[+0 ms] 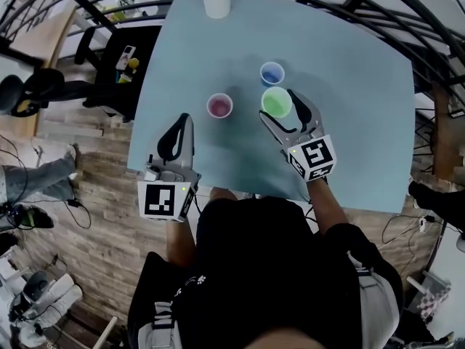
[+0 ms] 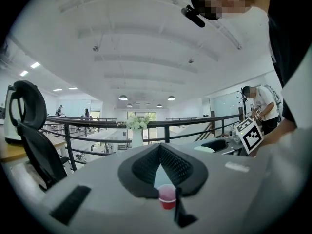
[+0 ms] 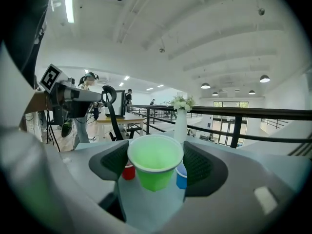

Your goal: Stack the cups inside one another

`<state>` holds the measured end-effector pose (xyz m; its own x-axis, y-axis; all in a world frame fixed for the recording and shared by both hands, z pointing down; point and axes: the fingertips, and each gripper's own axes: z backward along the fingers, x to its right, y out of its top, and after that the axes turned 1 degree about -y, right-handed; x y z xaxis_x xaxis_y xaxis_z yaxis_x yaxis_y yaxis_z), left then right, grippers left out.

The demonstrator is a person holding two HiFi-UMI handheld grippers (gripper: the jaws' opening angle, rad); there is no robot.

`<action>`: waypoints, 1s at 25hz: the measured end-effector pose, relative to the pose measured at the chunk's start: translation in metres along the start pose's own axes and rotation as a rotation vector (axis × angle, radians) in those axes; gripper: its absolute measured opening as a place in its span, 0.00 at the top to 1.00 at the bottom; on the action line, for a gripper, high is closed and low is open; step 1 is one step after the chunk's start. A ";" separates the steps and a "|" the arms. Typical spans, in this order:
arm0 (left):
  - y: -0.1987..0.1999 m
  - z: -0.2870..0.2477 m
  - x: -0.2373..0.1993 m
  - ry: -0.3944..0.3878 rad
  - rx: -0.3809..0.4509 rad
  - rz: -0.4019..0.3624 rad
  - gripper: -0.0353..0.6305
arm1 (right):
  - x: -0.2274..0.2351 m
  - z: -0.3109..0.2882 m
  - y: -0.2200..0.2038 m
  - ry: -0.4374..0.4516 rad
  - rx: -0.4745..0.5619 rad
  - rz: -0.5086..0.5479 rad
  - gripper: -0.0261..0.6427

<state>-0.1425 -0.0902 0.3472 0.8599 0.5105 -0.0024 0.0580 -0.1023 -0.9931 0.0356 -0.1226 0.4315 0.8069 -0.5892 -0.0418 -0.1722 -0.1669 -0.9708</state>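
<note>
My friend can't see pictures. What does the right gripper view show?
The right claw grips a green cup between its jaws over a pale blue table. Behind it stand a red cup at left and a blue cup at right, with a white vase farther back.

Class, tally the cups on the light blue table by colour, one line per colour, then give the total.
green cup: 1
blue cup: 1
red cup: 1
Total: 3 cups
</note>
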 end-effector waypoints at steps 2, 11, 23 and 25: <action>-0.001 0.002 -0.007 0.002 0.001 -0.005 0.96 | -0.010 -0.010 0.005 0.016 0.007 0.003 0.42; -0.009 0.011 -0.028 0.022 -0.012 0.009 0.96 | -0.046 -0.042 0.019 0.100 0.017 0.006 0.42; -0.015 0.013 -0.049 0.010 -0.020 0.025 0.96 | -0.085 -0.087 0.008 0.170 -0.006 -0.003 0.42; -0.015 0.015 -0.053 0.015 -0.023 0.028 0.96 | -0.088 -0.093 0.001 0.169 -0.020 -0.002 0.42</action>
<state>-0.1966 -0.1032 0.3610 0.8689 0.4941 -0.0286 0.0450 -0.1365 -0.9896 -0.0877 -0.1444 0.4558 0.7013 -0.7129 0.0016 -0.1833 -0.1824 -0.9660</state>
